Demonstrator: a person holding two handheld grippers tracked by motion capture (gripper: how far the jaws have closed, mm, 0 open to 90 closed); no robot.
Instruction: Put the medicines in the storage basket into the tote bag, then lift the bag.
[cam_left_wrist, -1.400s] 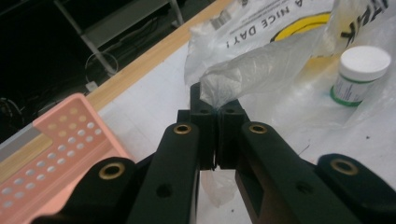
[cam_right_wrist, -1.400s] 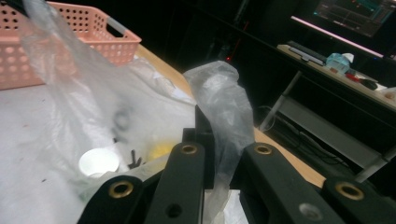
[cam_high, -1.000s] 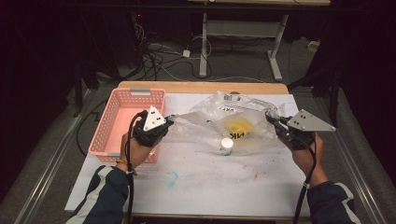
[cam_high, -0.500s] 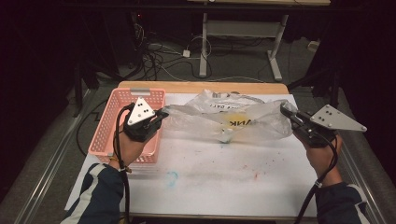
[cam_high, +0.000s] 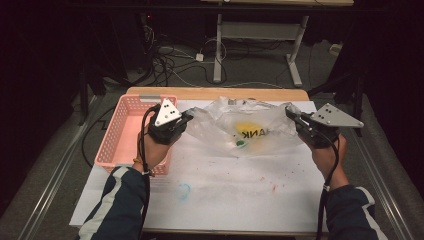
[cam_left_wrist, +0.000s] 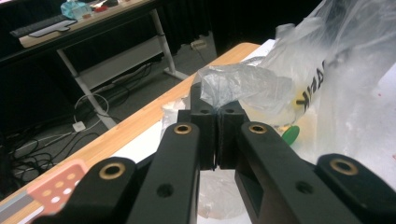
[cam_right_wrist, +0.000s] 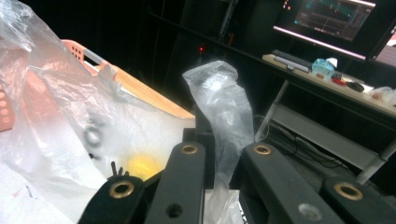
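Both grippers have drawn apart and lifted since a second ago, pulling the clear plastic bag (cam_high: 245, 131) from a slack heap into a stretched span above the table (cam_high: 240, 190). Left gripper (cam_high: 186, 118) pinches the bag's left edge, its jaws closed tight on a bunched handle of film, seen plainly in the left gripper view (cam_left_wrist: 215, 116). Right gripper (cam_high: 292, 114) clamps the opposite handle, film standing up between its closed jaws (cam_right_wrist: 219, 140). Inside the bag, a yellow item (cam_high: 246, 129) and a small green piece (cam_high: 240, 145) hang low. Just left of the bag sits the pink basket (cam_high: 120, 137).
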